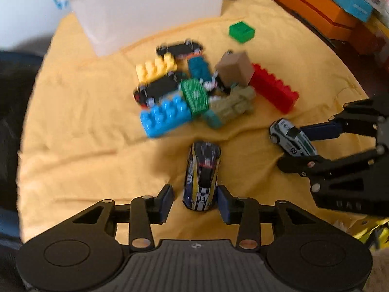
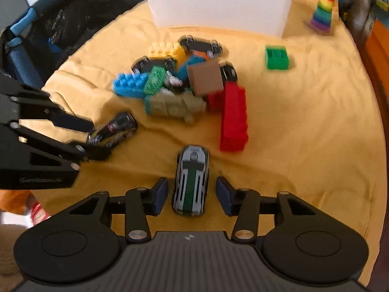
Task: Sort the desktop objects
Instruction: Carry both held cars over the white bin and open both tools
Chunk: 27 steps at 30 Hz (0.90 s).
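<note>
My left gripper [image 1: 195, 200] brackets the dark car [image 1: 202, 176], jaws wide; my right gripper [image 2: 192, 192] likewise brackets the grey car [image 2: 191, 181]. Blur smears the toy pile [image 2: 180, 85] mid-counter.

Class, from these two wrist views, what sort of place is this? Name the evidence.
Probably a home play or toy-sorting table: a yellow cloth covers it, holding a pile of plastic building bricks, a rainbow stacking-ring toy and a white plastic bin.
</note>
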{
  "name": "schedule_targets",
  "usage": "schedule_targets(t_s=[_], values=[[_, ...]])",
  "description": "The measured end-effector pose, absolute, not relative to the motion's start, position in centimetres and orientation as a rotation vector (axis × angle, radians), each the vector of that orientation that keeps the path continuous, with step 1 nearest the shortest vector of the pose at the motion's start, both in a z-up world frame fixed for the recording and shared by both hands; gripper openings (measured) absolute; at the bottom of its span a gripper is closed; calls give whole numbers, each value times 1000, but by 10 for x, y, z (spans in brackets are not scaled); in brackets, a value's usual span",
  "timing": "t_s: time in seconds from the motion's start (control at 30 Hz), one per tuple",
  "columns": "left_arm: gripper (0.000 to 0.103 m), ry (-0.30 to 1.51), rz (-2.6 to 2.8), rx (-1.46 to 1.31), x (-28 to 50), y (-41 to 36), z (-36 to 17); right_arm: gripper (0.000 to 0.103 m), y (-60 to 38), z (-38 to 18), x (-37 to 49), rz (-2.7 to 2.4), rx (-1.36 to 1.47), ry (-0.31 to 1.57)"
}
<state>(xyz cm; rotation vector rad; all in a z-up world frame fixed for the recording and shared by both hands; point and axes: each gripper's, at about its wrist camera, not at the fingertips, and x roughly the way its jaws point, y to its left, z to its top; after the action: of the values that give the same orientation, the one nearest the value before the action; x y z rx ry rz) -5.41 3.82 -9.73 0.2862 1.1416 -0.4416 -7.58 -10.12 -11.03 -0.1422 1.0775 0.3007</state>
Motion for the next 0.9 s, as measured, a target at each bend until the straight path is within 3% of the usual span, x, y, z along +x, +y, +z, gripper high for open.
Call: schedule_targets(t_s=[0.03, 0.17, 0.37, 0.7, 0.9], values=[[34, 1136, -448, 276, -54, 39, -97, 33, -99, -109, -78, 307, -156, 1066], [32, 1116, -486, 269, -55, 41, -89, 33, -107, -103, -78, 316, -112, 1090], [33, 991, -503, 290, -44, 37, -37, 33, -112, -70, -68, 314, -121, 1036], [33, 761, -402, 181, 46, 27, 61, 33, -108, 12, 10, 298, -212, 774], [32, 730, -329, 131, 111, 20, 77, 33, -109, 44, 82, 258, -208, 655]])
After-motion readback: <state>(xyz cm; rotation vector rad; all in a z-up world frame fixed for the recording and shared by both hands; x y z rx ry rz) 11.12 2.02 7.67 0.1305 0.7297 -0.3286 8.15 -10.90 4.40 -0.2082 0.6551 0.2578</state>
